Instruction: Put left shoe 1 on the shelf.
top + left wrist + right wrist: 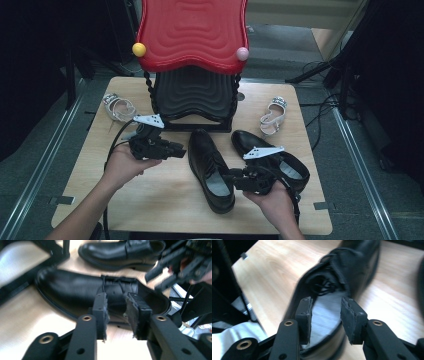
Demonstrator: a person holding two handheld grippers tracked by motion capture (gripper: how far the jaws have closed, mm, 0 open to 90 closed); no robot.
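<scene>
Shoes, two black ones, lie side by side on wooden table (165,200), in front of red-and-black rack (192,37). Left gripper (181,150) just beside near shoe (212,170) at lace side, jaws parted, nothing between. Right gripper (231,176) at same shoe's heel opening, jaws apart over grey insole (325,315), gripping nothing. Second shoe (272,157) behind right hand (274,199). Clear sandals (273,115) lie at table's far corners.

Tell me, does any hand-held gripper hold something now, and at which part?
Nothing is held. Both the left hand-held gripper and the right hand-held gripper are open beside the nearer black shoe.
</scene>
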